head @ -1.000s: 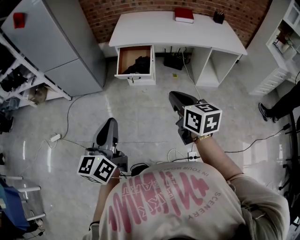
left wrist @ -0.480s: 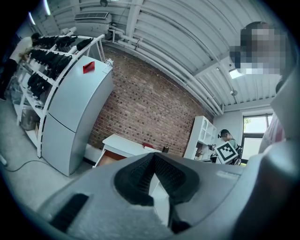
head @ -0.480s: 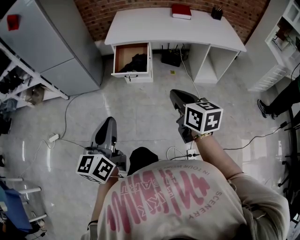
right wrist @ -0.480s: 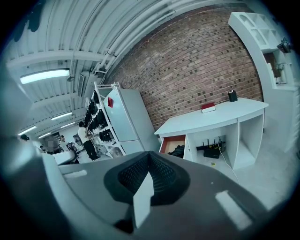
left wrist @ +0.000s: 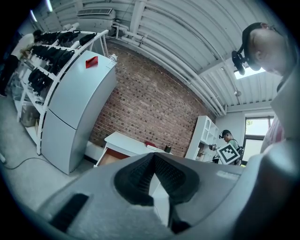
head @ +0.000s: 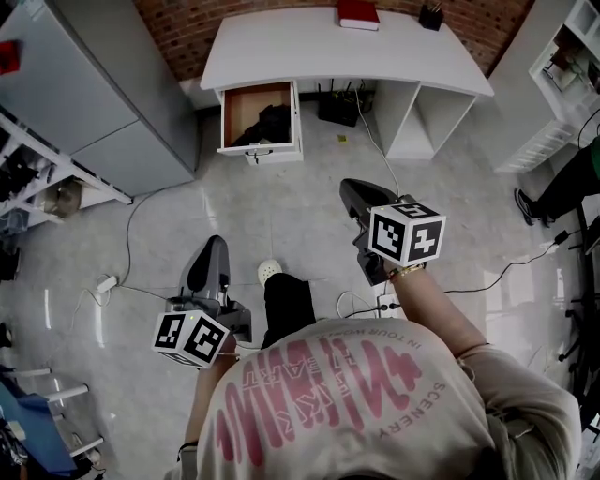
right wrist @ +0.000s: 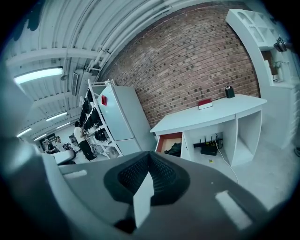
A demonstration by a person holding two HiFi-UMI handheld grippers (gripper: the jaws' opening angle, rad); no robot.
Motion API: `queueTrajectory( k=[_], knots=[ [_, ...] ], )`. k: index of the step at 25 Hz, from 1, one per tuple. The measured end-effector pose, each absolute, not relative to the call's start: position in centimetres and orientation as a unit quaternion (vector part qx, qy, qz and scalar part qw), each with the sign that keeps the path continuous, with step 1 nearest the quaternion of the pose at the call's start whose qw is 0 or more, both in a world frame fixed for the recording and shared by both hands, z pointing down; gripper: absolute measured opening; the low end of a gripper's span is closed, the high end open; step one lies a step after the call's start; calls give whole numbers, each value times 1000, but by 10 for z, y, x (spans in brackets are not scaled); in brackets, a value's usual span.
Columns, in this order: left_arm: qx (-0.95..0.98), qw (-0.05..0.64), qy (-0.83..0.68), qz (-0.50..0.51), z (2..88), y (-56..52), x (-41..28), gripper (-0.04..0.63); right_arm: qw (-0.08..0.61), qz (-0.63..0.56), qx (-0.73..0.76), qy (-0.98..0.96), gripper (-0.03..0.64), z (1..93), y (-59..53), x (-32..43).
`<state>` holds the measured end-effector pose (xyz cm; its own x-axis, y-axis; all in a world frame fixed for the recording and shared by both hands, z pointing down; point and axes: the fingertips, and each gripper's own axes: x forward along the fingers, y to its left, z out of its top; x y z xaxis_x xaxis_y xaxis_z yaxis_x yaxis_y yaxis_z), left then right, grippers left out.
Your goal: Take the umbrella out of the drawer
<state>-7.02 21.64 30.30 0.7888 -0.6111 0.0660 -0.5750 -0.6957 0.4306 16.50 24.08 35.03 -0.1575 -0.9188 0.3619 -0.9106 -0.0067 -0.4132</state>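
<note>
A white desk [head: 281, 47] stands against the brick wall, with its wooden drawer [head: 255, 117] pulled open. A dark folded umbrella [head: 270, 122] lies inside it. The drawer [right wrist: 169, 142] and the umbrella [right wrist: 175, 149] also show far ahead in the right gripper view. My left gripper [head: 211, 265] is at the lower left, shut and empty, well short of the drawer. My right gripper [head: 354, 201] is held higher at the right, also shut with nothing in it. Their closed jaws fill the left gripper view [left wrist: 153, 157] and the right gripper view [right wrist: 149, 157].
A grey cabinet [head: 84, 94] stands left of the desk beside a rack [head: 37, 159]. Cables and a power strip [head: 385, 305] lie on the floor. A router [head: 339, 108] sits under the desk, a red book [head: 358, 14] on it. My leg and shoe [head: 271, 273] step forward.
The desk and drawer have slid up the view as I walk toward them. My leg and white shoe have come into view between the grippers. Both grippers stay shut.
</note>
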Motion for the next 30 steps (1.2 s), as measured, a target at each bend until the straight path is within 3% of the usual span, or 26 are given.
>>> queueTrajectory(
  k=[30],
  knots=[
    [928,255,-270,-9,320,-73,-69,2,33,-410,-690,595,14,426,17,166]
  ],
)
